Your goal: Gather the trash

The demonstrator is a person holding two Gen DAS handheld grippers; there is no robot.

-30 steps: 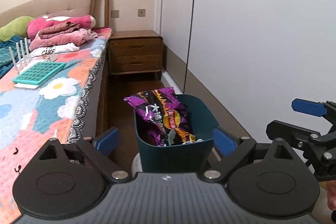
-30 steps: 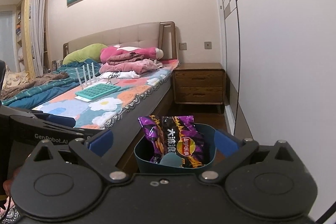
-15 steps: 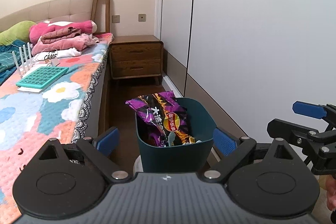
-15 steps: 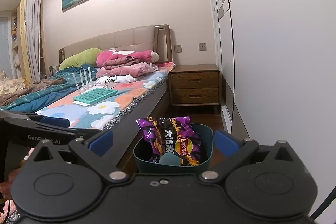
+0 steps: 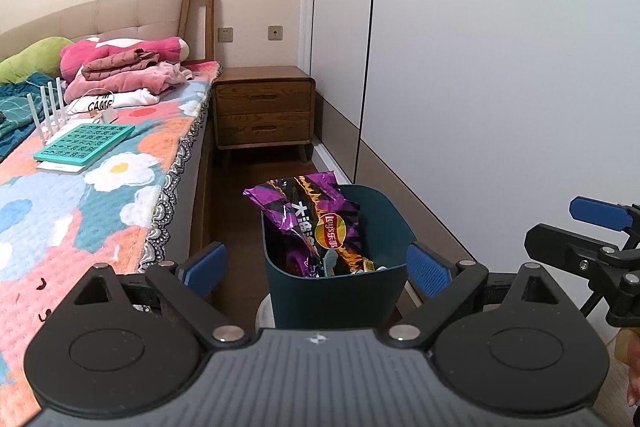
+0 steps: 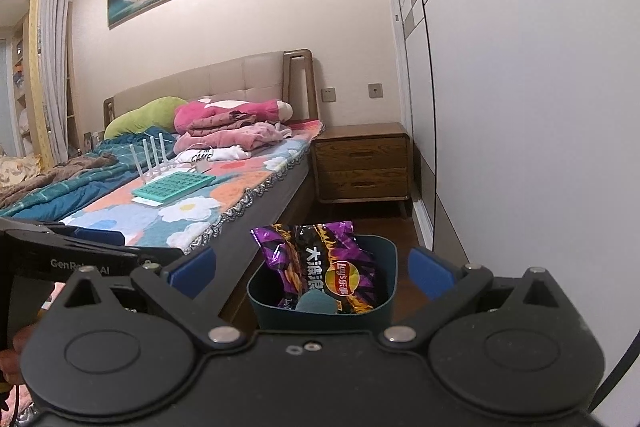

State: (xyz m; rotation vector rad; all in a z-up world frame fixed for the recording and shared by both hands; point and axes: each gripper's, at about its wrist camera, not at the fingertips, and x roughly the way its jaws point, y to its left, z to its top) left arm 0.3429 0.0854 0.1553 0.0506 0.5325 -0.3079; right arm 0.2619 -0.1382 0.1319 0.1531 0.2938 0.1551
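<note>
A dark teal trash bin (image 5: 336, 297) stands on the floor between the bed and the wardrobe. A purple chip bag (image 5: 316, 223) sticks up out of it, with other small trash beside it. My left gripper (image 5: 316, 267) is open and empty, held above and just short of the bin. My right gripper (image 6: 312, 271) is open and empty, also held near the bin (image 6: 384, 267), with the chip bag (image 6: 324, 263) in front of it. The right gripper also shows at the right edge of the left wrist view (image 5: 592, 239).
A bed with a flowered cover (image 5: 80, 195) lies on the left, carrying a teal tray (image 5: 84, 143), a white router and folded clothes (image 5: 120, 75). A wooden nightstand (image 5: 264, 113) stands at the back. The white wardrobe wall (image 5: 500, 87) runs along the right.
Both grippers have risen and drawn back a little from the bin, so it sits lower and smaller in both views. Both stay open and empty.
</note>
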